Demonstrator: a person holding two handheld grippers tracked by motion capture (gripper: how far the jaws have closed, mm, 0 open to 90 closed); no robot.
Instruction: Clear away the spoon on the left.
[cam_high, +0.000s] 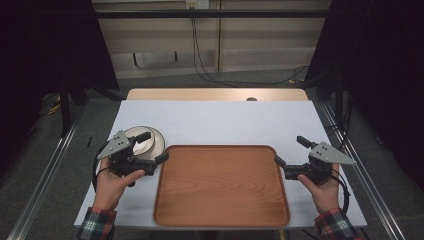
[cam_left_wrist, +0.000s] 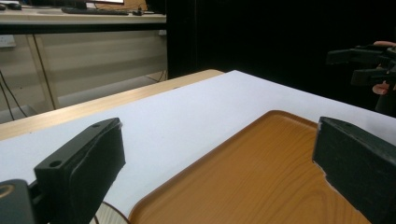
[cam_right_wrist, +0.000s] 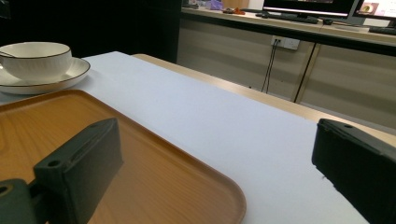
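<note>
**Both tongs spread and empty beside a bare wooden tray**

A dim room with black curtains at 9 and 3 o'clock and pale panelled cabinets at 12 o'clock surrounds the white counter (cam_high: 215, 117), whose wooden far edge shows at 12 o'clock. On the near half of the counter lies the wooden tray (cam_high: 222, 185), with nothing on it. At 10 o'clock of the tray, just off its corner, a white plate (cam_right_wrist: 42, 81) carries a white bowl (cam_right_wrist: 35, 58).

The left tongs (cam_high: 152, 147) hang over the plate at the tray's 9 o'clock edge, jaws spread wide, holding nothing. The right tongs (cam_high: 290, 152) hover at the tray's 3 o'clock edge, jaws likewise spread wide and empty, pointing toward the tray.
</note>
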